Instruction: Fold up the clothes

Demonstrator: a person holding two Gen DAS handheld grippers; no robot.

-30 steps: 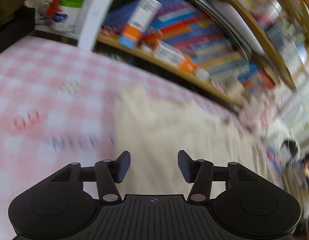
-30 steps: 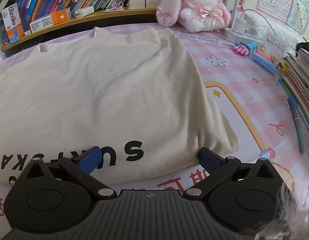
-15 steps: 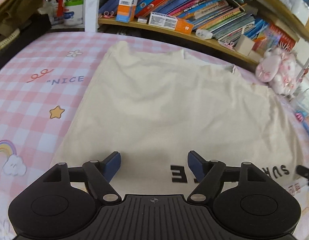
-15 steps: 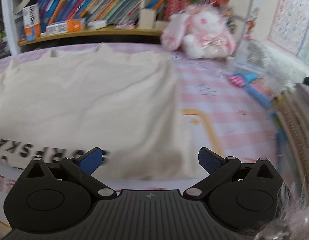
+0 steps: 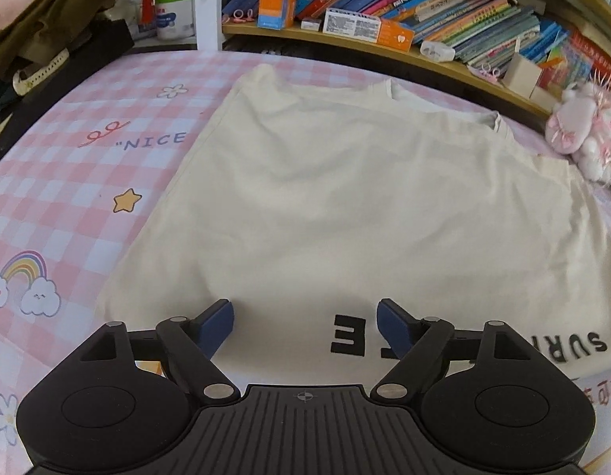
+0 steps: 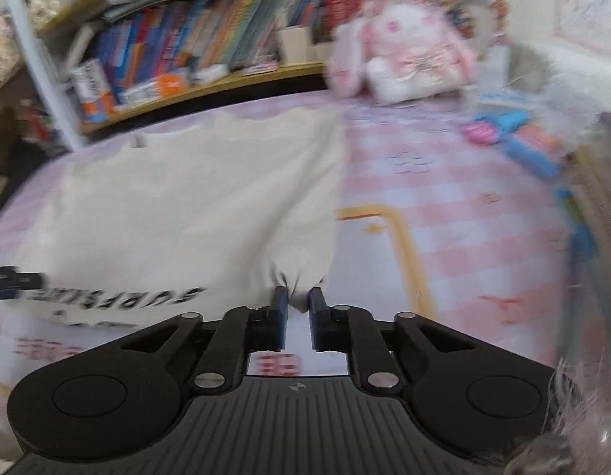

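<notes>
Cream T-shirt (image 5: 345, 206) lay spread flat across the middle of the left wrist frame on a pink checked cloth (image 5: 68, 198), its black lettering at the lower right. At the bottom centre, the left gripper (image 5: 304, 318) hung over the shirt's near hem, its jaws just having widened, with nothing pinched. In the blurred right wrist frame, the right gripper (image 6: 298, 301) had just snapped closed on the shirt's near right corner, bunching the fabric. A plush rabbit (image 6: 400, 59) sat at the upper right.
</notes>
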